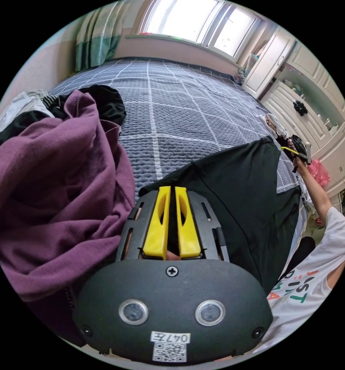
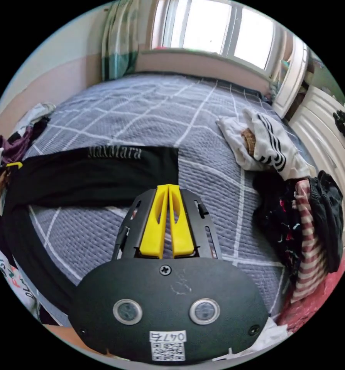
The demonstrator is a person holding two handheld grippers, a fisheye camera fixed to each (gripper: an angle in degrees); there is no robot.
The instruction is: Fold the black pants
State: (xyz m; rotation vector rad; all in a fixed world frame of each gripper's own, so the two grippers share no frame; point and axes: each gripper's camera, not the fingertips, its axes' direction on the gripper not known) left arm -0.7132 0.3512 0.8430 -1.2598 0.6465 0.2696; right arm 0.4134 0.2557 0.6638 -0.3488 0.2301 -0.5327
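Black pants (image 2: 91,173) stretched flat across my end of grey checked bed (image 1: 172,96); open quilt beyond; purple hoodie (image 1: 53,185) crowding left; my left gripper (image 1: 171,190) pinched shut on pants edge; right gripper (image 2: 168,187) closed, holding nothing I can see

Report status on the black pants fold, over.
Left gripper shut on black pants. Right gripper shut on their other end. Pants stretched across bed. Purple garment piled beside.

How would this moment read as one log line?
black fabric pants: stretched across grey checked bed | left tool: shut on pants | right tool: shut on pants
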